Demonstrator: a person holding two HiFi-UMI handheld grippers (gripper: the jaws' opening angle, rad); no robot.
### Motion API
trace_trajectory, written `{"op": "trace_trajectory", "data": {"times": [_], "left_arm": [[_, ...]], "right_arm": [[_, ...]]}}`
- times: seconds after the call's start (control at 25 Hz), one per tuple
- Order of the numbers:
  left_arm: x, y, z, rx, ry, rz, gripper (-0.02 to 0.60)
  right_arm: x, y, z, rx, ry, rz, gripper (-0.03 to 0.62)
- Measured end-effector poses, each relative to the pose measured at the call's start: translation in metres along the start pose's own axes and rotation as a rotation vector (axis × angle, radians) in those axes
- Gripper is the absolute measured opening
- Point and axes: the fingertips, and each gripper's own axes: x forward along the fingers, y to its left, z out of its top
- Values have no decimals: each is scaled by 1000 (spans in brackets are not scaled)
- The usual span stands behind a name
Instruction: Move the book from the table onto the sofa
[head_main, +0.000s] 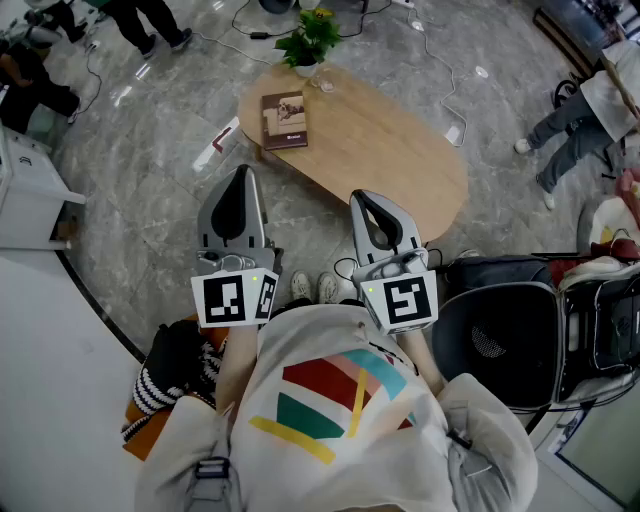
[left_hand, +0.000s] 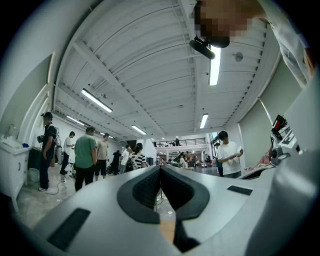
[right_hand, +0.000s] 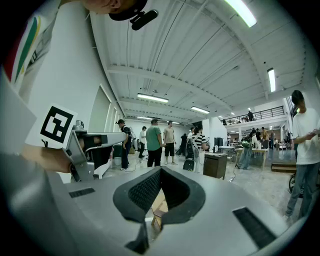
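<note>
Brown book (head_main: 284, 120) sits at the far left end of the bench (head_main: 400, 150), well ahead of us, long axis running away. Our left hand-held gripper (head_main: 243, 175) is nearer than the right hand-held gripper (head_main: 360, 198); both closed, empty.

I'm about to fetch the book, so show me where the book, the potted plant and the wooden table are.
book (head_main: 284, 120), head view, middle of its brown cover.
potted plant (head_main: 312, 35), head view, its green leaves.
wooden table (head_main: 400, 160), head view, bare part of its top.
</note>
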Motion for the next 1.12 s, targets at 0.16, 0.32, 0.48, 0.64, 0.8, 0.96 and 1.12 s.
{"op": "trace_trajectory", "data": {"times": [0.16,0.32,0.48,0.64,0.8,0.96,1.12], "left_arm": [[-5,3,-4,2,12,0,8],[-6,0,-8,6,14,4,8],[-6,-4,-10,14,12,14,8],[-3,-7,-17,27,1,32,8],[0,-1,-26,14,12,45,8],[15,0,-30,18,16,37,8],[35,11,-43,6,37,25,8]], "right_arm": [[-1,2,-5,23,7,-2,14],[-2,3,-9,29,4,13,14],[-11,4,-15,39,-7,32,14],[-17,-8,-31,67,-7,27,14],[-20,-11,-43,89,23,33,14],[-8,-23,-47,93,34,29,14],[22,-26,-50,94,53,42,14]]}}
